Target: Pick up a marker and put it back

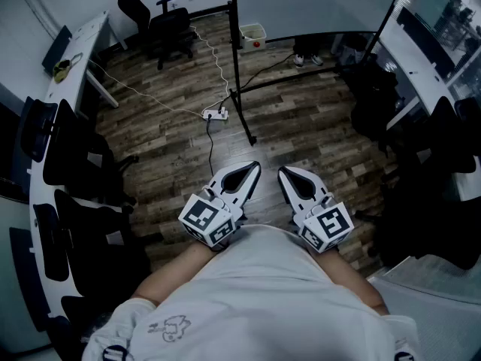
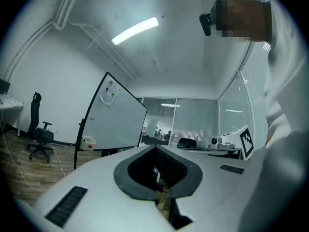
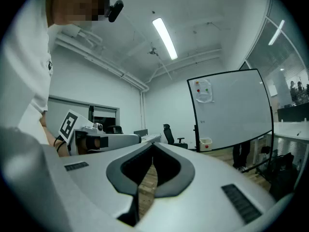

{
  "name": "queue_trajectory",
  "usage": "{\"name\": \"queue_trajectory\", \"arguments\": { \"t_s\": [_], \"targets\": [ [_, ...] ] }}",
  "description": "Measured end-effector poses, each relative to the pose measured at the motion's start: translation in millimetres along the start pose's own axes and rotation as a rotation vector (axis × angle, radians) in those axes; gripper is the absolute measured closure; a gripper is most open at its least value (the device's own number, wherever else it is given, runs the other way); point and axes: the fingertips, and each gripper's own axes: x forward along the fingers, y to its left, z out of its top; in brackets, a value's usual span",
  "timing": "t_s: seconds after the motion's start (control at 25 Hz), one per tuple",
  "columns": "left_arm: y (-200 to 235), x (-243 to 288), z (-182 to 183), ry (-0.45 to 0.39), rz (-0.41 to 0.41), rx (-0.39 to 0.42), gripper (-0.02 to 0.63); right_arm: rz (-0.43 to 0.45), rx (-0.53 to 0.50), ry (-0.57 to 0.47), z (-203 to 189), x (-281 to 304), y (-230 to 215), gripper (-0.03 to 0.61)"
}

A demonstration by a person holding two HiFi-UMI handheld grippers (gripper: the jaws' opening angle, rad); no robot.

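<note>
We look down on a wood-plank floor bearing a whiteboard. A black office chair stands near the white wall. A strip light glows overhead.

Open floor lies ahead; whiteboard stands beyond, chairs crowd left.

Seen from above, we wear a pale short-sleeved T-shirt with a small line-drawn print on its left side. Our left gripper and right gripper are twin white plastic shells tapering to a point, each framing a black leaf-shaped hollow. Behind them sit the left marker cube and the right marker cube, white with black square patterns. Close up, dark ribbed grip strips flank the grey-rimmed hollow, and thin dark cords loop at our left wrist.
</note>
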Motion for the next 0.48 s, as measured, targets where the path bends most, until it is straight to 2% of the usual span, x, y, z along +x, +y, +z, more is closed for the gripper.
{"name": "queue_trajectory", "arguments": {
  "t_s": [0.32,0.48],
  "targets": [
    [16.3,-1.9,0.2,-0.001,0.028,-0.006,0.609,0.008,0.030,0.015,-6.5,13.4,-1.8,0.567],
    [28.1,-2.4,-4.7,0.005,0.029,-0.016,0.609,0.038,0.049,0.010,-9.7,25.4,0.9,0.566]
  ]
}}
